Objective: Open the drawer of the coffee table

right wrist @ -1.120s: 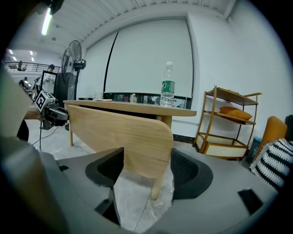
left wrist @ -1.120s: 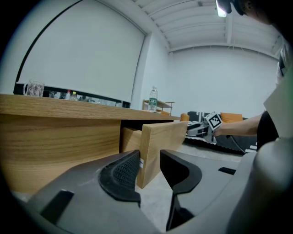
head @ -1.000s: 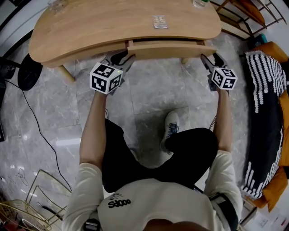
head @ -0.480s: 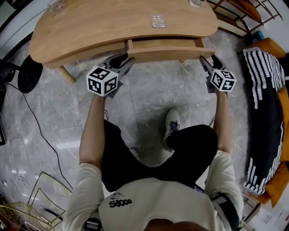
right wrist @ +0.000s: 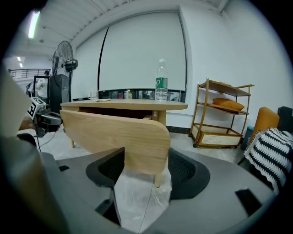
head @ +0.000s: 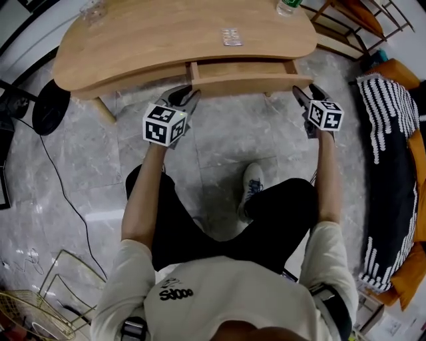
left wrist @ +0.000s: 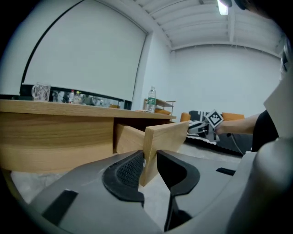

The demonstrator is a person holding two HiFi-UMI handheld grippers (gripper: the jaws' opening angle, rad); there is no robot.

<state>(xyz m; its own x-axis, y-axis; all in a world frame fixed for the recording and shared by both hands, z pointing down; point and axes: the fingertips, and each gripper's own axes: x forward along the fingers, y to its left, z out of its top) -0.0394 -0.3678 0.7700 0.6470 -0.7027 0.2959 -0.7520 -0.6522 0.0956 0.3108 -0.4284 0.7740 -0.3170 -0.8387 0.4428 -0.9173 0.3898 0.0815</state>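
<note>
1. Drawer (head: 243, 84): light oak-coloured wood, the same as the counter (head: 166, 36) it hangs under. It sits below the middle of the counter's near edge and stands partly drawn out. A narrow strip of its inside shows between the top's edge and the front panel.
2. Its front is a long, plain board with the grain running lengthways. The left end is cut square and shows pale end grain, and the lower right corner is rounded. A short side wall runs back from the left end into the dark opening under the top.
3. The left gripper (left wrist: 150, 157) has just been closing its jaws. They are narrowed onto the left end of the front board, one pad on each face, with the board's thickness clamped between them.
4. The right gripper (right wrist: 146, 169) has its jaws much wider. The rounded right end of the board fills the gap from pad to pad and is taken at a slant.
5. Both of the person's forearms reach out over the grey stone floor (head: 226, 140) towards the drawer's two ends.
6. On the counter top a green-labelled water bottle (head: 287, 5) stands at the far right. A glass mug (head: 90, 10) stands at the far left, and a small flat packet (head: 231, 36) lies near the middle.
</note>
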